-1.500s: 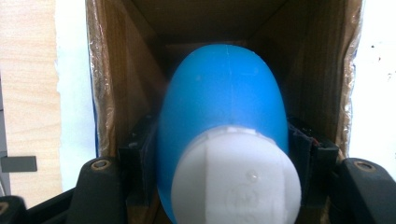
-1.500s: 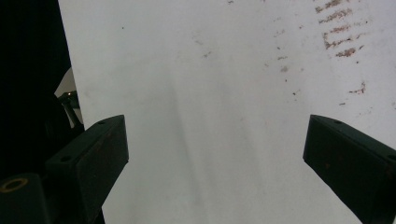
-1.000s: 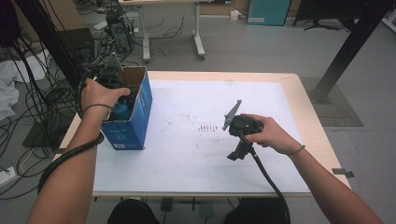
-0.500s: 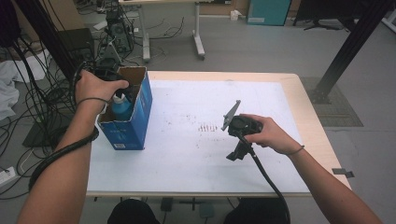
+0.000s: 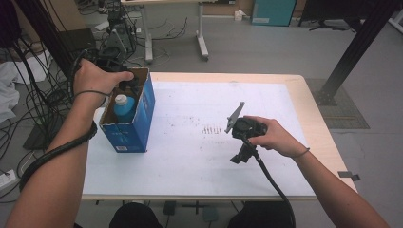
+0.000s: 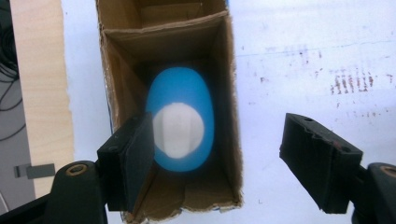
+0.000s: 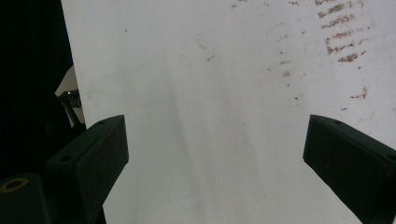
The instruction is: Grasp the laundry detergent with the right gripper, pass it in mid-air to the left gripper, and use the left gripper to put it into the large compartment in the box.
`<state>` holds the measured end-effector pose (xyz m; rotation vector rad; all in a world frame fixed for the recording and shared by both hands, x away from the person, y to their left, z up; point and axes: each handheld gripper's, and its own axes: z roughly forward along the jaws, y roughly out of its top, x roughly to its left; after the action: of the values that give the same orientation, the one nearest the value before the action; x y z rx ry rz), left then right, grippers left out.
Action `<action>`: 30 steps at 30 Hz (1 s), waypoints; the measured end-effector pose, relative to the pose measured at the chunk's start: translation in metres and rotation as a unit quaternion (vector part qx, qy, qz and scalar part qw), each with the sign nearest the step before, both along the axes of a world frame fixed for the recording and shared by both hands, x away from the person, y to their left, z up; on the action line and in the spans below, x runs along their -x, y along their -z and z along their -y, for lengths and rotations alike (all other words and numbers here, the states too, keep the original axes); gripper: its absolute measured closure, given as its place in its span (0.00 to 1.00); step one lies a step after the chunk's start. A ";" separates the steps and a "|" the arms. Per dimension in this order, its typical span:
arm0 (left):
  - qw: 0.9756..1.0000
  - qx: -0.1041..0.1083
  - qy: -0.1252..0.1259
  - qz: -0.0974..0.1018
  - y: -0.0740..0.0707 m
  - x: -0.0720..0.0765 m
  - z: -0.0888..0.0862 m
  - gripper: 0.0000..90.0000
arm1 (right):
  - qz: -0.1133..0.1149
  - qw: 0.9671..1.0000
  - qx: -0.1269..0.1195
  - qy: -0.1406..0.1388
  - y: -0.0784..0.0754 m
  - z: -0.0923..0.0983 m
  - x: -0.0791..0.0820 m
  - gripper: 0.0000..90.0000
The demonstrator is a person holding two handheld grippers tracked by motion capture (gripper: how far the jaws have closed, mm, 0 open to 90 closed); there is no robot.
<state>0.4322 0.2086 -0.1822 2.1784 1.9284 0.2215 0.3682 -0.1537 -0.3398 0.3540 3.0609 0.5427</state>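
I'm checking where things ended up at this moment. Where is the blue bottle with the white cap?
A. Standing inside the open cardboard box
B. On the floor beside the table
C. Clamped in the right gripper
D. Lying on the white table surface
A: the blue bottle stands within the walls of the cardboard box, white cap up, below the open left gripper.

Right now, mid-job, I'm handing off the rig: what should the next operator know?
Left tool: open, above the open blue cardboard box, one jaw over its inside, the other outside its wall.
Right tool: open, holding nothing, over the white table sheet.
Blue plastic bottle with white cap: upright inside the box, ungripped.
Done: bottle is in the box.
Left: probably clearing the left tool away.
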 end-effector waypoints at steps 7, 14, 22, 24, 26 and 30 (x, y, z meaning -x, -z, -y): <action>1.000 0.001 0.018 0.000 -0.014 0.007 0.010 0.23 | -0.001 1.000 0.001 0.000 -0.001 0.000 0.001 0.08; 0.999 -0.002 0.039 -0.005 -0.025 0.012 0.025 0.21 | 0.002 1.000 0.001 -0.002 -0.002 -0.002 0.001 0.08; 0.998 -0.004 0.055 -0.010 -0.032 0.016 0.040 0.15 | 0.002 1.000 0.001 0.001 -0.002 -0.001 0.001 0.08; 0.998 -0.004 0.061 -0.010 -0.032 0.017 0.046 0.14 | 0.003 1.000 0.001 -0.002 -0.003 0.000 0.001 0.08; 0.998 -0.002 0.065 -0.009 -0.032 0.018 0.051 0.13 | 0.004 1.000 0.002 0.000 -0.003 0.000 0.001 0.08; 0.997 -0.003 0.077 -0.011 -0.031 0.018 0.062 0.11 | 0.005 1.000 0.002 0.000 -0.004 0.000 0.001 0.08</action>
<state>0.4138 0.1467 -0.1513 2.3289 1.7602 0.1773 0.3670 -0.1540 -0.3361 0.3484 3.0514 0.5374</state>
